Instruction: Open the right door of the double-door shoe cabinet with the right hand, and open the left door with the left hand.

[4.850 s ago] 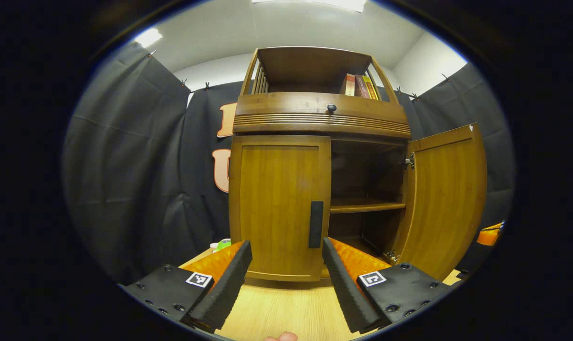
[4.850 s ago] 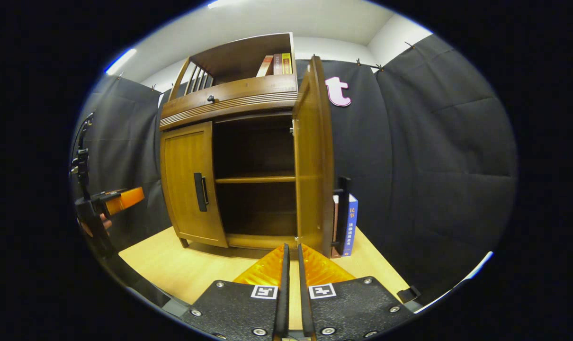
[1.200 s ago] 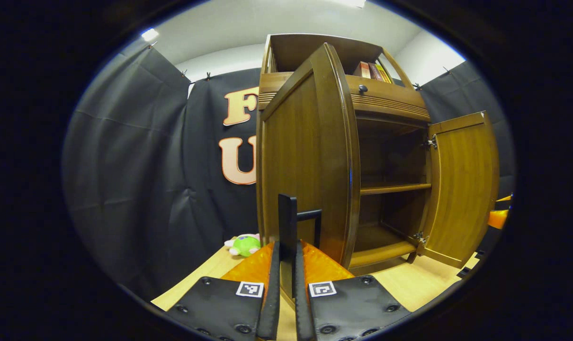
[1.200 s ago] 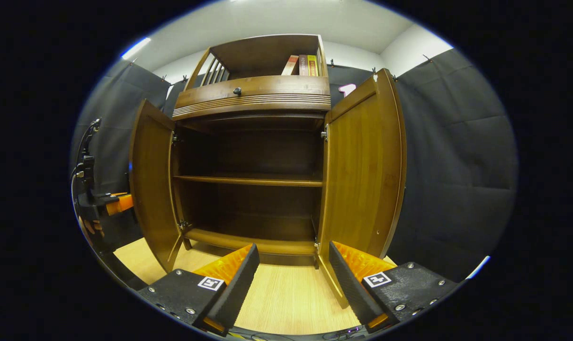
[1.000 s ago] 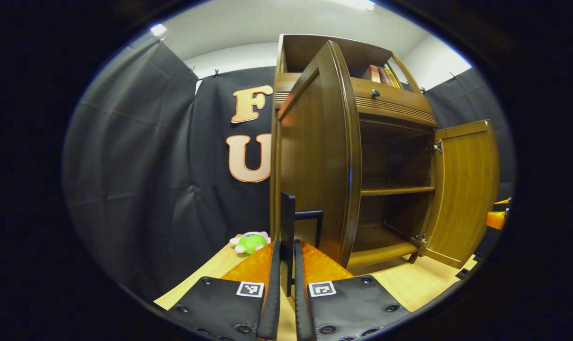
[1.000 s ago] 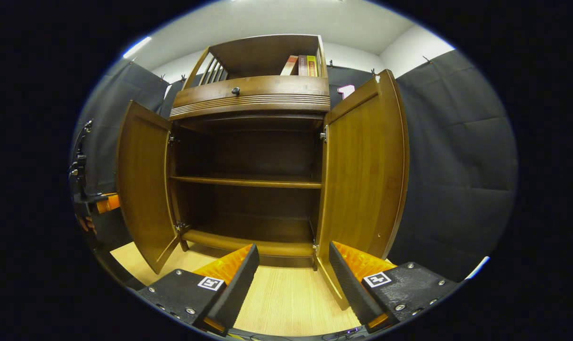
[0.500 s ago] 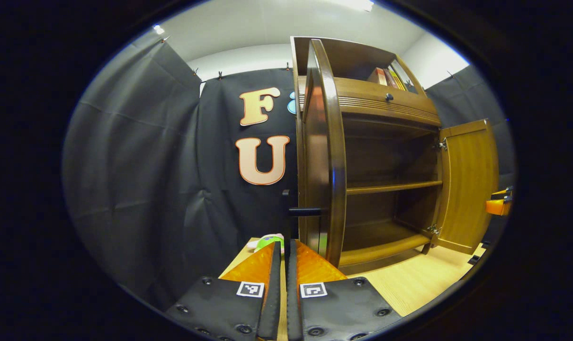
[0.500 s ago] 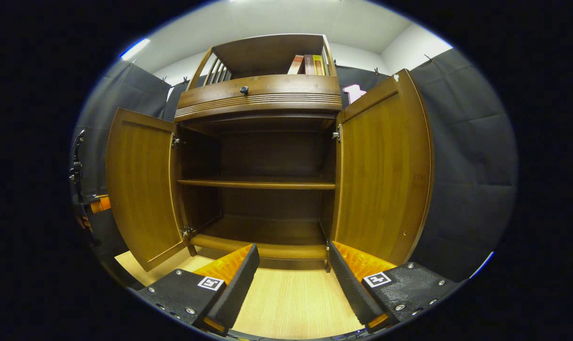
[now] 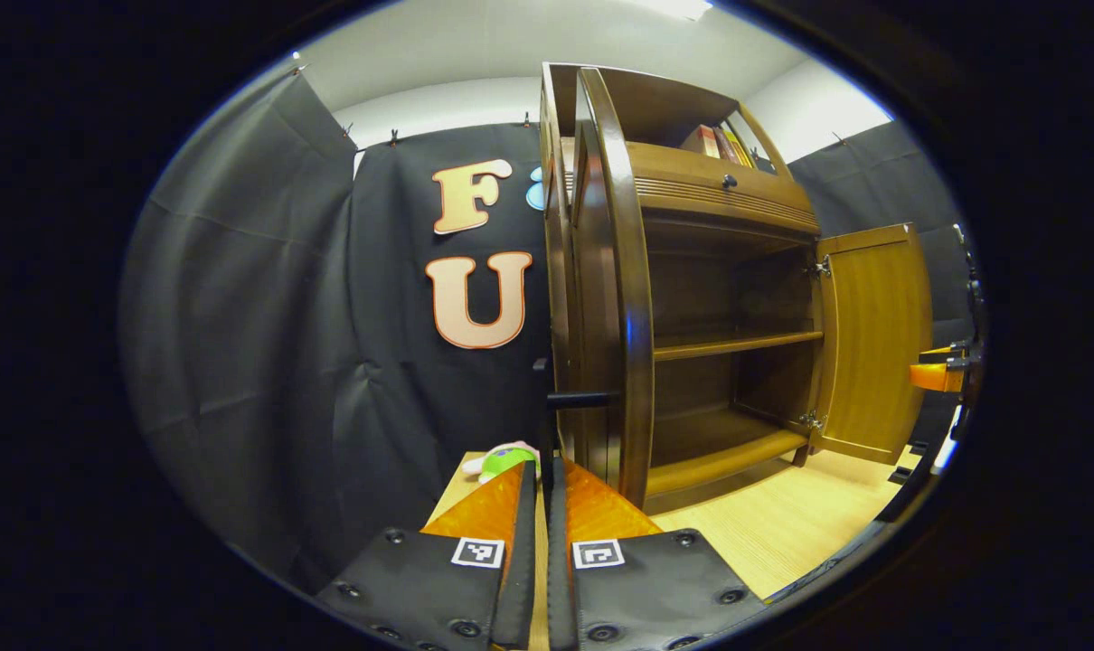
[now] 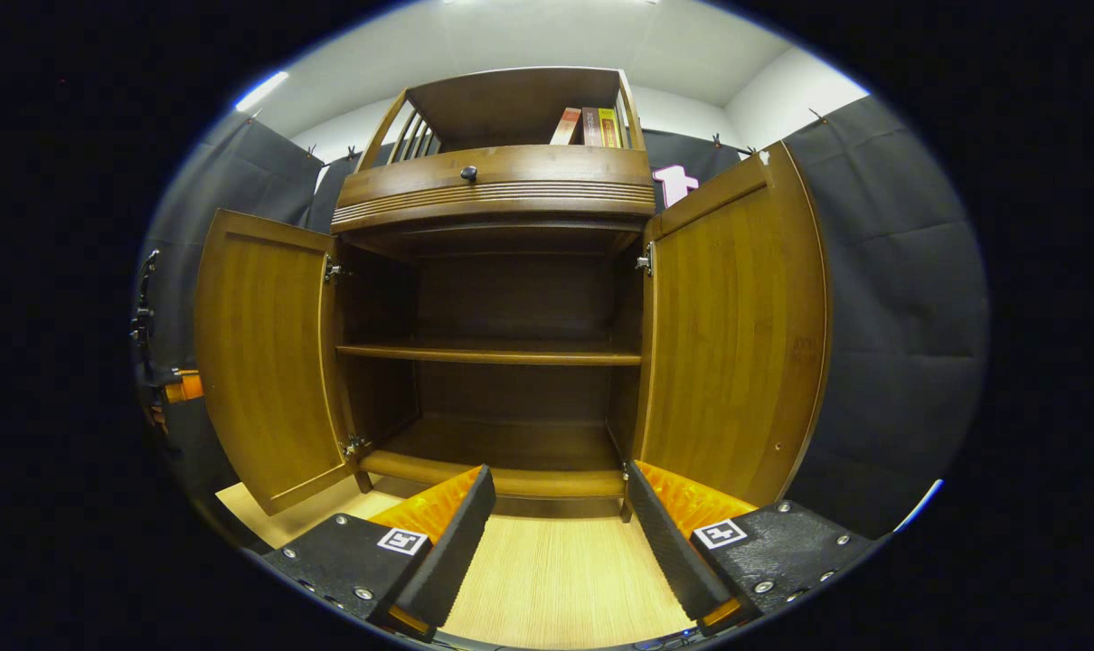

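The shoe cabinet (image 10: 497, 298), glossy brown wood with a ribbed drawer band and round knob, stood on the pale floor at twelve o'clock. Its left door (image 10: 262, 362) and right door (image 10: 737, 334) both hung wide, baring two dark shelves. The left gripper (image 9: 540, 479) was clamped on the black bar handle (image 9: 547, 443). The right gripper (image 10: 561, 506) gaped apart, holding nothing.

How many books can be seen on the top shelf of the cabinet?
3 books stand upright, side by side, at the right end of the top shelf of the cabinet, above both open doors. Others could be hidden behind the shelf's side rail.
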